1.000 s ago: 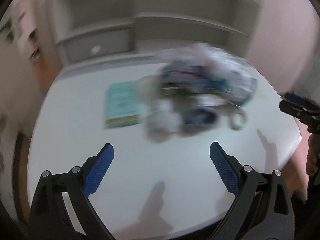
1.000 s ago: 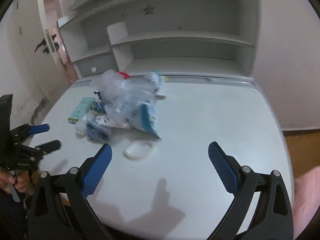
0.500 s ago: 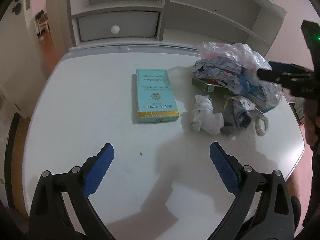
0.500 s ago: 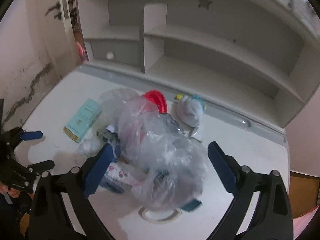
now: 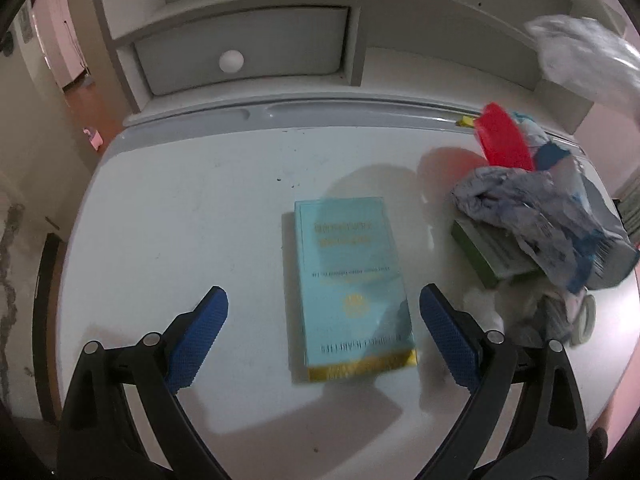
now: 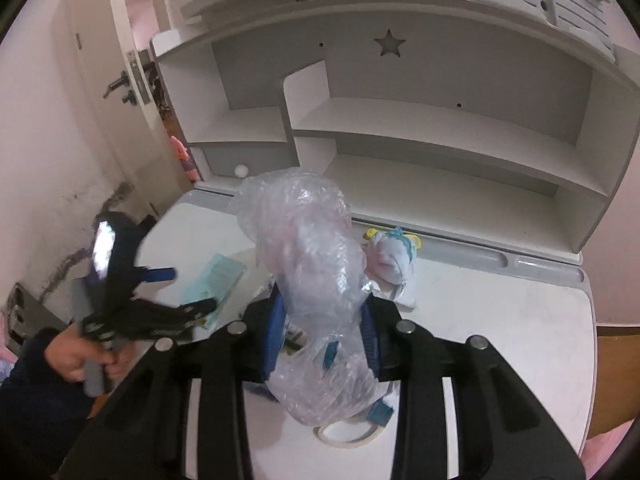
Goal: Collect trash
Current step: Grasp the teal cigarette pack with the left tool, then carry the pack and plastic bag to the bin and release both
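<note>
1. A white desk (image 5: 168, 216) with a grooved far edge carries everything.
2. A teal book (image 5: 352, 284) lies flat near its middle.
3. At the right lie a green box (image 5: 480, 252), crumpled wrappers (image 5: 532, 208) and a tape ring (image 6: 348, 434).

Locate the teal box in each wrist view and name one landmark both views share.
Left wrist: the teal box lies flat at centre, between the open left claw's fingertips.
Right wrist: it shows at left of centre, partly hidden by the left claw and the plastic bag the right claw grips.
Shared landmark: the drawer's white knob.
</note>
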Motion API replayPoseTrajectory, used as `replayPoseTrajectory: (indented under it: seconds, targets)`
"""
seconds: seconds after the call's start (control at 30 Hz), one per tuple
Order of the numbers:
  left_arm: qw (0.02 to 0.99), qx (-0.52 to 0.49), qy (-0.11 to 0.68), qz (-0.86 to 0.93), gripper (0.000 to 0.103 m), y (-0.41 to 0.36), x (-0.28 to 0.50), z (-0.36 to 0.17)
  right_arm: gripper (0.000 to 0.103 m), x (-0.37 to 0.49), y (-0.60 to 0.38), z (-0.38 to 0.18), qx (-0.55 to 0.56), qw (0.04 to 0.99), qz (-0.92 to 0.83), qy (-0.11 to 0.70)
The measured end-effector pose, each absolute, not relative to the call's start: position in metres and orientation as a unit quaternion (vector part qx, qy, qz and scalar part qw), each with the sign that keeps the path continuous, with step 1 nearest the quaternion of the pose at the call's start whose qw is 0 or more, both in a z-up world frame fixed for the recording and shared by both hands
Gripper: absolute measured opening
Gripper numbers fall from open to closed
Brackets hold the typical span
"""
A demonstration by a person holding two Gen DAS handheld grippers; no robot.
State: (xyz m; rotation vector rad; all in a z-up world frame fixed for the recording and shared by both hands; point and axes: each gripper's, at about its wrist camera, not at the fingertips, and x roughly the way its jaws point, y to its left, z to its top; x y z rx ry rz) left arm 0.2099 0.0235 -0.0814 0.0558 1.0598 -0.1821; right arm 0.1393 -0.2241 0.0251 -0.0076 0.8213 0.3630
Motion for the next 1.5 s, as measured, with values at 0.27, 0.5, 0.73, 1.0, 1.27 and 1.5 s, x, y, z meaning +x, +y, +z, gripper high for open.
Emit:
replayPoseTrajectory:
  seconds: [0.27, 0.5, 0.73, 1.0, 1.27, 1.5]
  targets:
    - [0.853, 0.056, 0.516, -0.063, 0.09, 0.017, 0.221, -0.091, 0.034, 0.119, -0.236, 0.014, -0.002, 0.893, 0.164, 0.418]
    - [0.869, 0.052, 0.488, -0.062, 0.054, 0.019, 0.206, -0.06, 0.034, 0.083, -0.282, 0.018, 0.024, 0.903, 0.121, 0.411]
    - [0.891, 0.057, 0.429, -0.14, 0.054, -0.042, 0.151, -0.008, 0.034, 0.013, -0.388, 0.007, 0.098, 0.917, 0.016, 0.386]
    - [0.864, 0.087, 0.371, -0.329, 0.054, -0.209, 0.066, 0.019, 0.034, -0.103, -0.529, -0.054, 0.202, 0.888, -0.178, 0.372]
    - [0.762, 0.142, 0.359, -0.52, 0.054, -0.396, -0.049, -0.013, 0.034, -0.219, -0.629, -0.13, 0.275, 0.806, -0.345, 0.395]
    - [0.675, 0.195, 0.386, -0.598, 0.054, -0.513, -0.116, -0.117, 0.034, -0.283, -0.678, -0.207, 0.344, 0.725, -0.395, 0.446]
